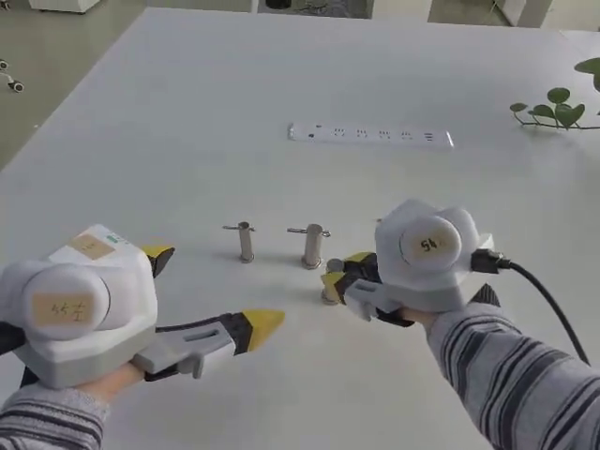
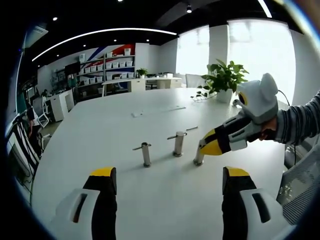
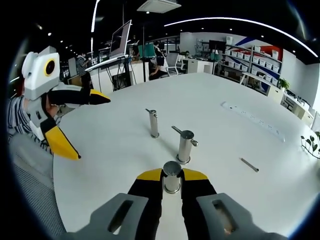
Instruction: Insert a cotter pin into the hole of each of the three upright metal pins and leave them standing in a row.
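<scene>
Three upright metal pins stand in a row on the white table [image 1: 187, 141]. The left pin [image 1: 246, 241] and the middle pin [image 1: 312, 246] each carry a cotter pin through the top. My right gripper [image 1: 336, 277] is shut on the third pin [image 3: 172, 176], whose top hole looks bare. A loose cotter pin [image 3: 248, 164] lies flat on the table beyond it. My left gripper [image 1: 210, 289] hovers open to the left of the row, nothing between its jaws, looking at the pins [image 2: 178, 143] and the right gripper [image 2: 215, 141].
A white power strip [image 1: 370, 135] lies farther back on the table. A leafy plant [image 1: 558, 105] reaches in at the far right edge. Bare table surface spreads to the left and in front of the pins.
</scene>
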### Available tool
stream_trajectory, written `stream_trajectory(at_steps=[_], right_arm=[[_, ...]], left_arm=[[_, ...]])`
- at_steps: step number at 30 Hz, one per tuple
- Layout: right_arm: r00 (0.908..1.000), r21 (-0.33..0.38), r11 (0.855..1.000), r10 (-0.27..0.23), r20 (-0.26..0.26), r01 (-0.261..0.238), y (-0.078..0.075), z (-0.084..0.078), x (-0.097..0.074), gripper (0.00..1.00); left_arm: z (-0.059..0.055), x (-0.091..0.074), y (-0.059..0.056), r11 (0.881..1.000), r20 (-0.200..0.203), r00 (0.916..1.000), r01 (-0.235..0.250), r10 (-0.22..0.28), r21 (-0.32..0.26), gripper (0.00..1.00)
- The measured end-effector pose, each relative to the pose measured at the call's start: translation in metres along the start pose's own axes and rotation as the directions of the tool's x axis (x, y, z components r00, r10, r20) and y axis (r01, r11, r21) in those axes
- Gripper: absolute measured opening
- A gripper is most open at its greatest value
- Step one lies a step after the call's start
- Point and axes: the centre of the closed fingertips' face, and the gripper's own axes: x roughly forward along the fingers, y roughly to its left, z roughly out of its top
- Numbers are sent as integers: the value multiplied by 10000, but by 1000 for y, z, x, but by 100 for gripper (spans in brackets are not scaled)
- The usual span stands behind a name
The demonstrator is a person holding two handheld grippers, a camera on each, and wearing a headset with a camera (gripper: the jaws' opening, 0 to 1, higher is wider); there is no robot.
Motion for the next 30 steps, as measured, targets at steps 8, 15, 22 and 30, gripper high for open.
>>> stream_trajectory(at_steps=[8,15,22,30], right_arm=[[9994,27,9995,301,185,-302,3,-1,-2,8],[9983,251,9981,557,148,-561,4,-4,0,9],[9961,704,9951,658,595,-699,7,-10,-2,12],[9971,1110,9912,688,331,-721,-5,-20,-12,17]], left_arm=[[-2,0,-1,10000,-43,10000,8,-8,-9,86],[-5,2,-5,9999,-100,9999,97,-97,-35,86],[-8,4,-7,9998,-166,9997,202,-203,-36,86],[-8,4,-4,9999,-156,9998,147,-148,-66,87]])
